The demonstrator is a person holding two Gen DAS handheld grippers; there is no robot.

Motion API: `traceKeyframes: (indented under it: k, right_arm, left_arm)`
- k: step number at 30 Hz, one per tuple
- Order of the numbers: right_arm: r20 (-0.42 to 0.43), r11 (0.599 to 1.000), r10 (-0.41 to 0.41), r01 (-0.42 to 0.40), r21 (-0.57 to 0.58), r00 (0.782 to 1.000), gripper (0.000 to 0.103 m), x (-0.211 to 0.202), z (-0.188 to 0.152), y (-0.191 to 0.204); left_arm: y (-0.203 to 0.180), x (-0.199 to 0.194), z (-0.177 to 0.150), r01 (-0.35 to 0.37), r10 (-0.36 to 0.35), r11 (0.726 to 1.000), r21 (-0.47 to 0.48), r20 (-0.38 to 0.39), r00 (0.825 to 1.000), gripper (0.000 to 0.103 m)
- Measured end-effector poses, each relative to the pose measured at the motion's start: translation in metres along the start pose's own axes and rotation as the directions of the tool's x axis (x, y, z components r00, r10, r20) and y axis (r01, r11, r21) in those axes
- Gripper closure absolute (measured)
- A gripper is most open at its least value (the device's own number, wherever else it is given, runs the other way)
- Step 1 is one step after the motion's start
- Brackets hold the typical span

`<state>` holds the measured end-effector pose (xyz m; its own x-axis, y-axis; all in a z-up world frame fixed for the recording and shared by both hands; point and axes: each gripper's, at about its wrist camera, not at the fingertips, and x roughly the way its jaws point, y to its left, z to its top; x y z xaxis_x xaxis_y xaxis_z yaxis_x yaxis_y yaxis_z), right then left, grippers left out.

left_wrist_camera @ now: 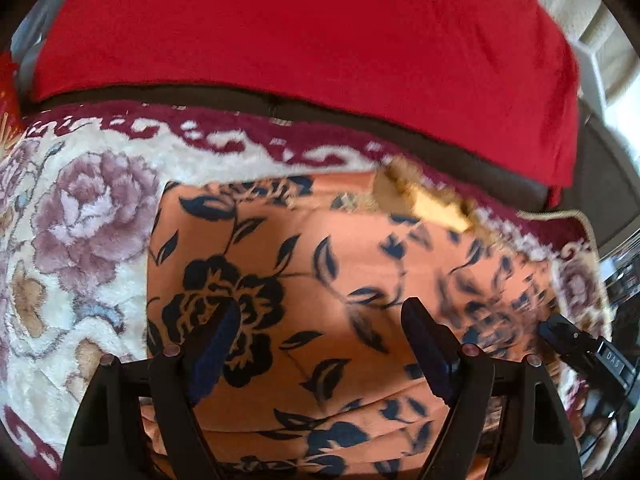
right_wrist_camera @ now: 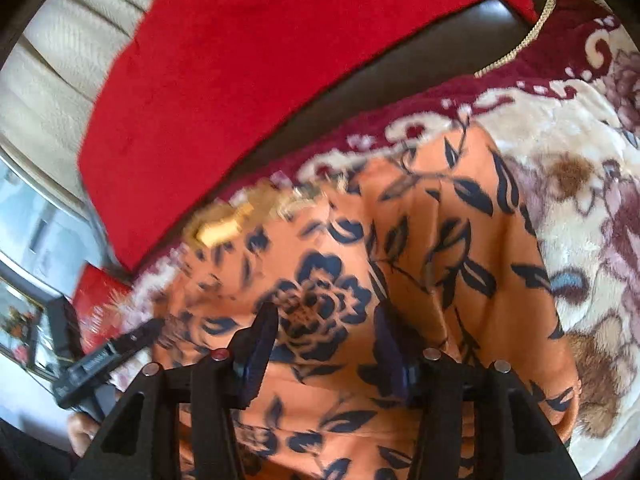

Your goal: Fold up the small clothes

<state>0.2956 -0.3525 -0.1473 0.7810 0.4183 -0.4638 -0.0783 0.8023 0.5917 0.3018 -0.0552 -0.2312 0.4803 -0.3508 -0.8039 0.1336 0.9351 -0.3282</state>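
Hovering open: left gripper (left_wrist_camera: 320, 316); garment (left_wrist_camera: 320, 264) flat

1. The orange garment (left_wrist_camera: 320, 264), centre of the frame, is thin smooth matt cloth with a dark navy flower print, lying in soft creases.
2. The blanket (left_wrist_camera: 80, 208) under it, at left, is thick plush fleece with a fuzzy pile.
3. The red cloth (left_wrist_camera: 300, 28) across the top is matt and faintly napped.
4. The left gripper (left_wrist_camera: 320, 316) is matt black plastic with small shiny metal pins; its fingers (left_wrist_camera: 424, 336) carry dark ridged pads.
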Motion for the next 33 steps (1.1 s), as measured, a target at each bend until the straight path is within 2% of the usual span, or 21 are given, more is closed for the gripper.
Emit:
traceKeyframes:
  k: [3,4,6,7,8,10,14,17,20,21,22,24,26,28,31,33]
  right_arm:
    - [0.051,0.997,0.057,-0.054,-0.050,0.997,0.049,-0.009,0.004,0.012]
    - [0.026,0.995,0.082,-0.080,-0.060,0.996,0.049,-0.004,0.007,0.016]
    - [-0.079,0.993,0.093,-0.099,-0.067,0.993,0.048,0.017,0.004,0.019]
    - [-0.127,0.994,0.068,-0.079,-0.079,0.990,0.048,0.027,-0.001,0.022]
    - [-0.135,0.993,0.022,-0.038,-0.115,0.991,0.048,0.032,-0.006,0.027]
    - [-0.104,0.984,-0.014,-0.005,-0.177,0.994,0.048,0.028,-0.008,0.040]
    - [-0.088,0.980,0.028,-0.045,-0.196,0.996,0.048,0.013,-0.013,0.045]
    - [-0.053,0.975,0.028,-0.039,-0.220,0.998,0.048,-0.008,-0.020,0.034]
    - [-0.024,0.974,0.047,-0.051,-0.219,0.999,0.048,-0.042,-0.030,0.014]
    - [-0.011,0.976,0.065,-0.066,-0.208,0.998,0.045,-0.056,-0.037,0.005]
    - [-0.003,0.978,0.079,-0.078,-0.193,0.997,0.042,-0.052,-0.038,-0.001]
    - [0.001,0.983,0.108,-0.107,-0.152,0.994,0.041,-0.074,-0.059,-0.019]
    - [-0.018,0.984,0.114,-0.115,-0.133,0.993,0.041,-0.089,-0.079,-0.030]
    - [-0.045,0.987,0.102,-0.107,-0.123,0.994,0.039,-0.107,-0.103,-0.038]
    - [-0.112,0.990,0.056,-0.070,-0.126,0.992,0.036,-0.125,-0.135,-0.045]
    - [-0.197,0.994,0.006,-0.028,-0.106,0.980,0.036,-0.129,-0.157,-0.051]
  left_arm:
    - [-0.012,-0.002,-0.002,0.040,-0.040,0.998,0.050,-0.005,0.999,0.020]
    - [-0.016,0.002,-0.004,0.025,-0.023,0.997,0.078,-0.016,1.000,0.020]
    - [-0.021,0.018,-0.010,-0.052,0.062,0.989,0.136,-0.069,0.996,0.020]
    - [-0.020,0.027,-0.012,-0.074,0.089,0.986,0.150,-0.098,0.991,0.019]
    - [-0.018,0.028,-0.014,-0.066,0.080,0.988,0.139,-0.097,0.992,0.019]
    - [-0.013,0.020,-0.011,-0.046,0.056,0.993,0.106,-0.090,0.994,0.019]
    - [-0.004,-0.007,-0.011,-0.033,0.037,0.992,0.121,-0.035,0.999,0.019]
    - [0.012,-0.027,-0.018,-0.024,0.026,0.995,0.093,-0.013,1.000,0.019]
    - [0.034,-0.057,-0.027,-0.029,0.027,0.999,0.045,0.051,0.998,0.019]
    - [0.043,-0.068,-0.034,-0.032,0.029,0.999,0.035,0.077,0.997,0.019]
    - [0.052,-0.078,-0.042,-0.042,0.040,0.999,0.025,0.102,0.994,0.019]
    - [0.069,-0.104,-0.070,-0.074,0.073,0.997,0.001,0.154,0.985,0.019]
    - [0.079,-0.122,-0.099,-0.087,0.088,0.996,-0.015,0.169,0.982,0.019]
    - [0.086,-0.132,-0.125,-0.074,0.078,0.997,-0.032,0.162,0.984,0.017]
    - [0.101,-0.146,-0.168,-0.053,0.062,0.994,-0.095,0.096,0.993,0.016]
    - [0.108,-0.150,-0.193,-0.032,0.038,0.992,-0.124,0.042,0.998,0.017]
